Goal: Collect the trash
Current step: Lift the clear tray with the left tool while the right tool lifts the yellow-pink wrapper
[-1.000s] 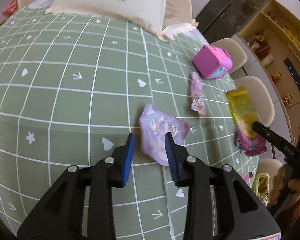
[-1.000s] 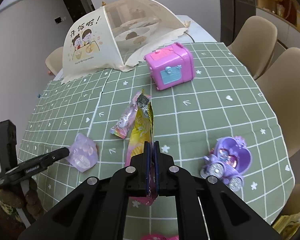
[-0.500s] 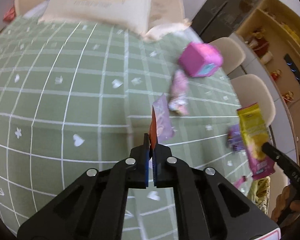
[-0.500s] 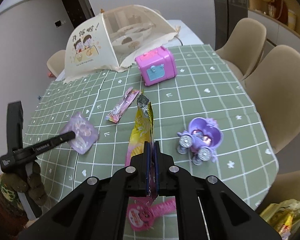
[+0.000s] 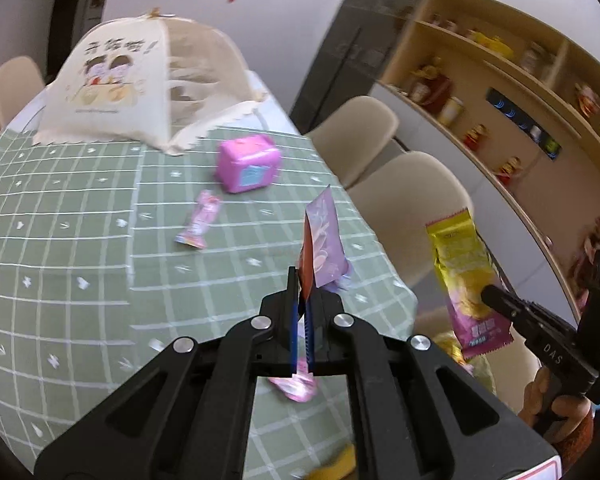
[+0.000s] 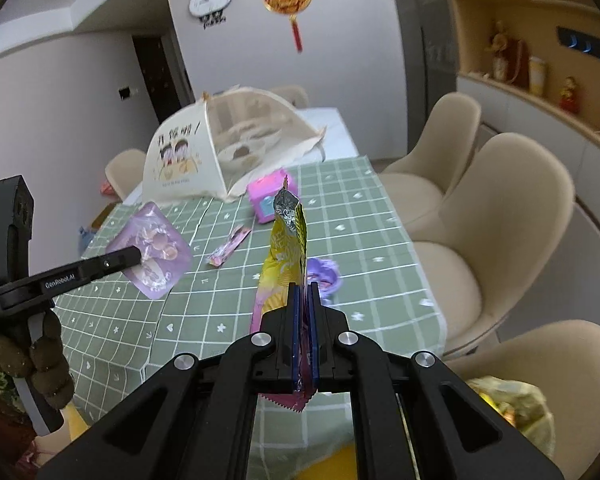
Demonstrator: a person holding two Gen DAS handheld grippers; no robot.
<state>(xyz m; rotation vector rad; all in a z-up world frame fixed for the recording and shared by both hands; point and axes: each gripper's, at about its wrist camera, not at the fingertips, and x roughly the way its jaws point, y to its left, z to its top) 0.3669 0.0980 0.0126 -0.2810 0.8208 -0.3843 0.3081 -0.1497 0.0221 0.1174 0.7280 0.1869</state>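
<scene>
My left gripper [image 5: 302, 280] is shut on a purple snack wrapper [image 5: 324, 240], held upright above the green checked tablecloth [image 5: 60, 240]. The right wrist view shows the same wrapper [image 6: 156, 252] in the left gripper [image 6: 134, 256], in the air at the left. My right gripper [image 6: 304, 292] is shut on a long yellow and pink wrapper [image 6: 288, 248]; from the left wrist it appears off the table's right edge [image 5: 464, 276]. A small pink wrapper [image 5: 200, 222] [image 6: 230, 246] lies flat on the cloth.
A pink toy box [image 5: 248, 164] and a mesh food cover [image 5: 140, 88] stand at the table's far side. A purple toy carriage [image 6: 324, 274] sits behind the yellow wrapper. Beige chairs [image 6: 500, 216] line the right side. A yellowish bag [image 6: 508, 404] sits low right.
The left gripper shut on the purple wrapper and lifted it off the cloth. Both grippers rose and drew back from the table, each carrying its wrapper.
</scene>
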